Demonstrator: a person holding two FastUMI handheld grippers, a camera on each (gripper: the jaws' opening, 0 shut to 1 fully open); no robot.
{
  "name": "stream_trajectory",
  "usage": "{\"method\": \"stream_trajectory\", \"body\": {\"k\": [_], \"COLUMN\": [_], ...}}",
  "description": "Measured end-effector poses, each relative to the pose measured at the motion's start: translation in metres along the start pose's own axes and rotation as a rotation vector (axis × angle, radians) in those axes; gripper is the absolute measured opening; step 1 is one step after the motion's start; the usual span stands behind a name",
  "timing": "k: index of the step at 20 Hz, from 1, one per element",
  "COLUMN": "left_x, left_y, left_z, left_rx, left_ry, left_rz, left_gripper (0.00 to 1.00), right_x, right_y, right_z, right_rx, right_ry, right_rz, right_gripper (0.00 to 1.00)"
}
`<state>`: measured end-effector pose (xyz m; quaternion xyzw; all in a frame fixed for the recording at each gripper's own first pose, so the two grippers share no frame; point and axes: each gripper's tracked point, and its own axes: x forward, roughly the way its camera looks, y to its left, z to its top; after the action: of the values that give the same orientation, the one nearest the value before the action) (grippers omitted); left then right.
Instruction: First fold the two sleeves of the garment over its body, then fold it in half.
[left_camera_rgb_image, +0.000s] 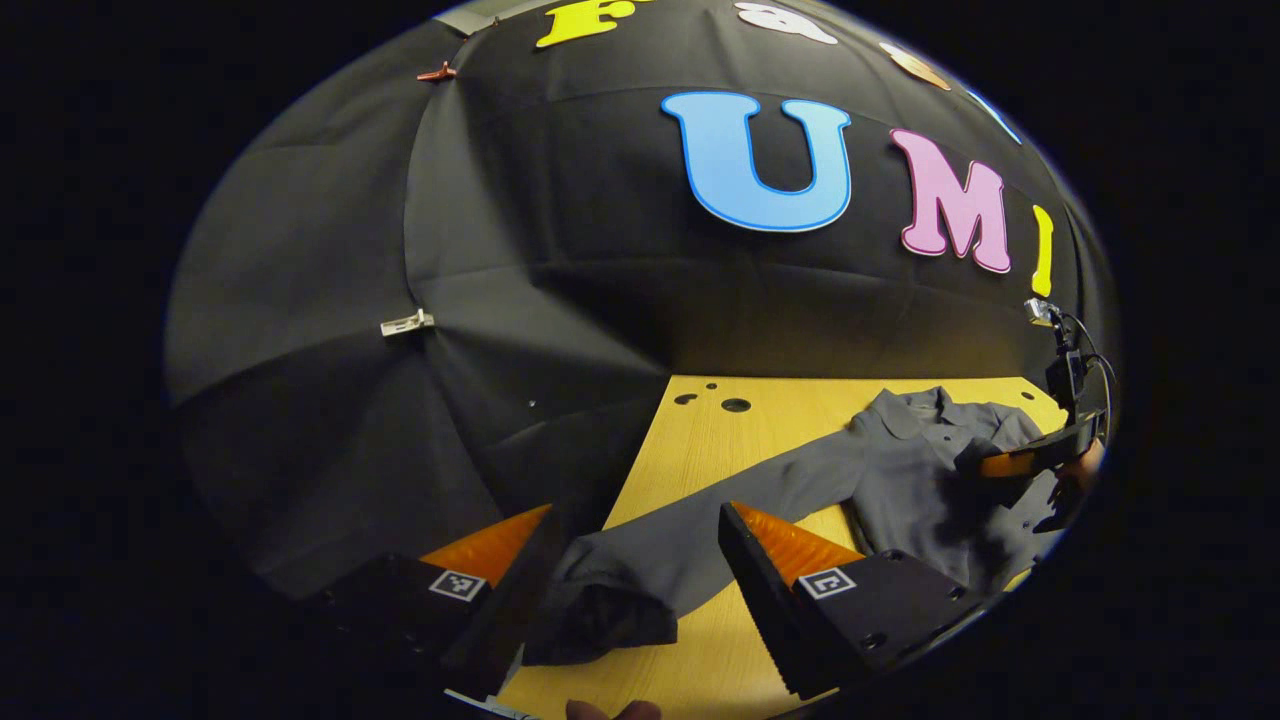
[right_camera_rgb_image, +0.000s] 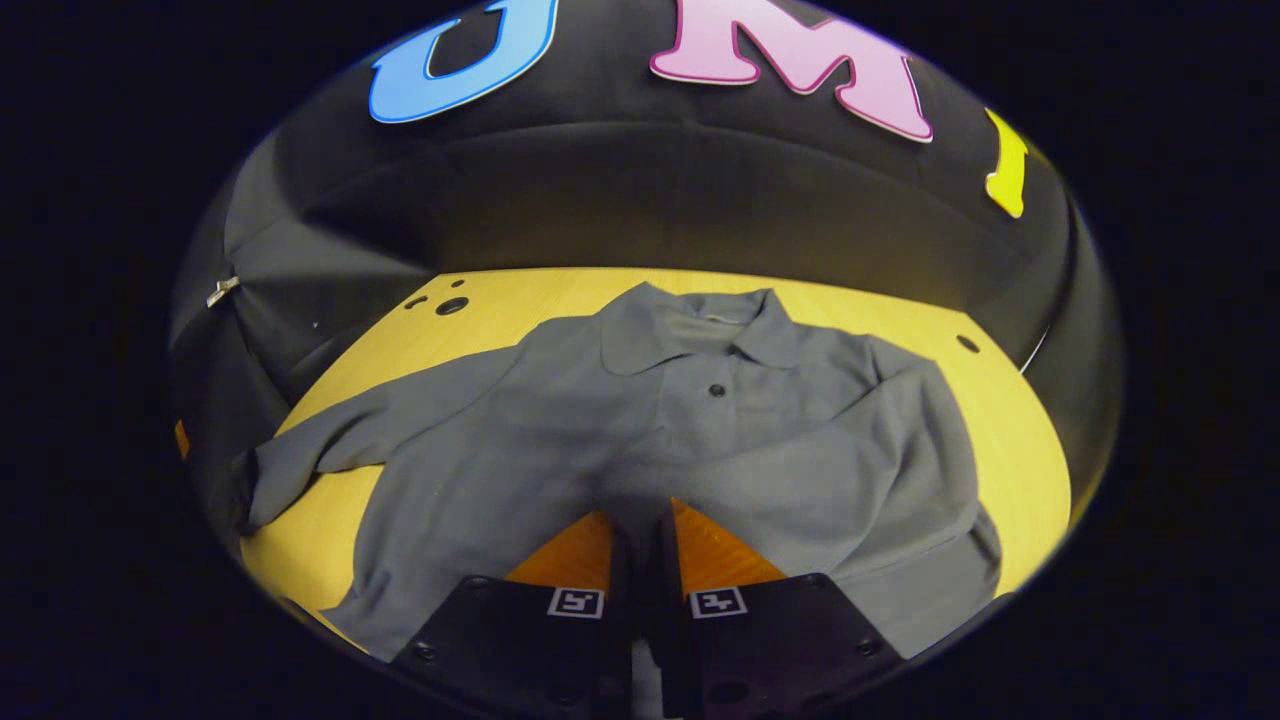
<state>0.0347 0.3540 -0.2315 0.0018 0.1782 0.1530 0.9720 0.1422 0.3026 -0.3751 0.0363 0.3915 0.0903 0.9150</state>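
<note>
A grey collared shirt (right_camera_rgb_image: 560, 430) lies face up on the yellow table (right_camera_rgb_image: 1010, 420), collar at the far side. Its one sleeve (left_camera_rgb_image: 690, 520) stretches out toward the table's corner, and the cuff (left_camera_rgb_image: 600, 610) rests between the spread fingers of my left gripper (left_camera_rgb_image: 635, 515), which is open. The other sleeve (right_camera_rgb_image: 800, 480) is drawn from the shoulder across the shirt's body. My right gripper (right_camera_rgb_image: 640, 515) is shut on that sleeve's end, low over the shirt's middle. In the left gripper view the right gripper (left_camera_rgb_image: 1040, 460) shows far off over the shirt, with a hand behind it.
Round holes (right_camera_rgb_image: 450, 305) mark the table's far corner, and another hole (right_camera_rgb_image: 967, 343) sits at the opposite side. The black cloth wall (left_camera_rgb_image: 560, 300) rises close behind the table, with a white clip (left_camera_rgb_image: 405, 323) on it. The table's side edge (left_camera_rgb_image: 630, 470) runs beside the outstretched sleeve.
</note>
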Motion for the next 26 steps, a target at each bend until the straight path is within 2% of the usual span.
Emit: {"method": "stream_trajectory", "body": {"k": [3, 6, 7, 9, 10, 11, 12, 13, 15, 19, 23, 24, 25, 26], "left_x": [0.003, 0.006, 0.011, 0.017, 0.021, 0.026, 0.031, 0.037, 0.050, 0.069, 0.082, 0.085, 0.088, 0.092], "left_y": [0.008, 0.021, 0.024, 0.032, 0.034, 0.035, 0.033, 0.033, 0.032, 0.034, 0.035, 0.033, 0.032, 0.028], "left_z": [-0.024, -0.045, -0.053, -0.060, -0.063, -0.067, -0.071, -0.074, -0.081, -0.094, -0.119, -0.130, -0.126, -0.132], "left_rx": [-0.009, -0.019, -0.019, -0.013, -0.012, -0.014, -0.019, -0.023, -0.022, -0.018, -0.014, -0.024, -0.040, -0.052], "left_ry": [0.048, 0.095, 0.108, 0.128, 0.136, 0.148, 0.162, 0.174, 0.199, 0.245, 0.326, 0.368, 0.339, 0.366], "left_rz": [0.014, 0.047, 0.057, 0.073, 0.076, 0.073, 0.068, 0.064, 0.063, 0.076, 0.085, 0.076, 0.069, 0.042], "left_gripper": [0.98, 0.98, 0.98, 0.98, 0.99, 0.98, 0.98, 0.98, 0.98, 0.98, 0.99, 1.00, 1.00, 1.00], "right_x": [0.001, -0.001, -0.003, -0.011, -0.017, -0.026, -0.035, -0.048, -0.068, -0.105, -0.128, -0.134, -0.140, -0.146], "right_y": [0.011, 0.023, 0.030, 0.050, 0.062, 0.077, 0.091, 0.101, 0.103, 0.066, 0.010, -0.003, -0.015, -0.027], "right_z": [0.000, 0.000, 0.000, 0.001, 0.003, 0.005, 0.008, 0.012, 0.021, 0.034, 0.032, 0.031, 0.029, 0.027], "right_rx": [0.051, 0.101, 0.110, 0.119, 0.130, 0.147, 0.164, 0.176, 0.185, 0.194, 0.217, 0.233, 0.245, 0.252], "right_ry": [0.015, 0.029, 0.030, 0.029, 0.026, 0.024, 0.021, 0.017, -0.003, -0.055, -0.095, -0.102, -0.107, -0.113], "right_rz": [0.052, 0.120, 0.149, 0.223, 0.277, 0.338, 0.405, 0.459, 0.504, 0.474, 0.375, 0.354, 0.333, 0.313], "right_gripper": [0.22, 0.32, 0.29, 0.60, 0.66, 0.68, 0.75, 0.75, 0.76, 0.76, 0.77, 0.76, 0.76, 0.76]}}
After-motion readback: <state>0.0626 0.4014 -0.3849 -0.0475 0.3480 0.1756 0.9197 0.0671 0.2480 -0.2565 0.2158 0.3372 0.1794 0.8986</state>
